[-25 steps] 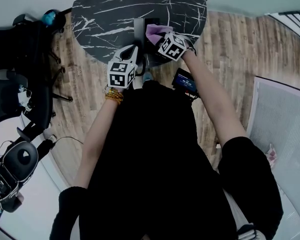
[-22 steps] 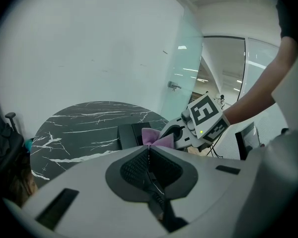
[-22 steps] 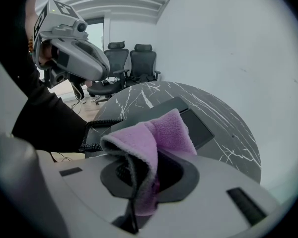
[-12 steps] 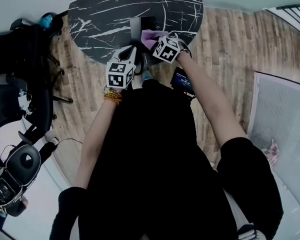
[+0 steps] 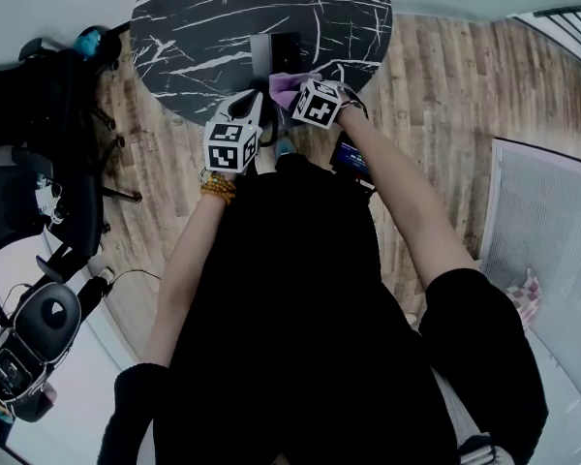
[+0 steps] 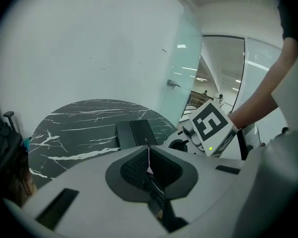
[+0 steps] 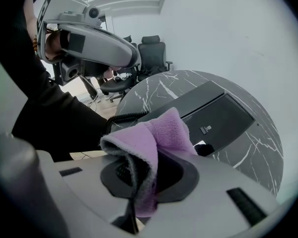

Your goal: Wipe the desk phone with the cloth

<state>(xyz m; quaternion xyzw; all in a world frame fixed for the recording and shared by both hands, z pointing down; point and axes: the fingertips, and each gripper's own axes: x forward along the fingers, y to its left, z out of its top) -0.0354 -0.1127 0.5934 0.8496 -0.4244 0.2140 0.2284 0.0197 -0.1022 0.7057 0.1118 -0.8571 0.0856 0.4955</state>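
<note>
The black desk phone (image 5: 276, 51) lies flat on the round black marble table (image 5: 203, 27), near its front edge. Its coiled cord (image 7: 123, 117) trails off the near end. My right gripper (image 5: 300, 90) is shut on a purple cloth (image 7: 156, 138), which bunches up out of the jaws just short of the phone (image 7: 216, 115). The cloth (image 5: 289, 85) hangs over the table's front edge. My left gripper (image 5: 255, 105) hovers beside it to the left, jaws shut with only a hairline between the pads and pointing at the phone (image 6: 136, 133).
Black office chairs (image 5: 39, 153) stand at the left on the wood floor (image 5: 445, 95). A small dark device (image 5: 353, 155) hangs at the person's waist. A white panel (image 5: 552, 231) lies at the right. The right gripper's marker cube (image 6: 208, 125) shows close in the left gripper view.
The right gripper with the cloth has drawn back toward the table's front edge and a little left. The left gripper has hardly moved.
</note>
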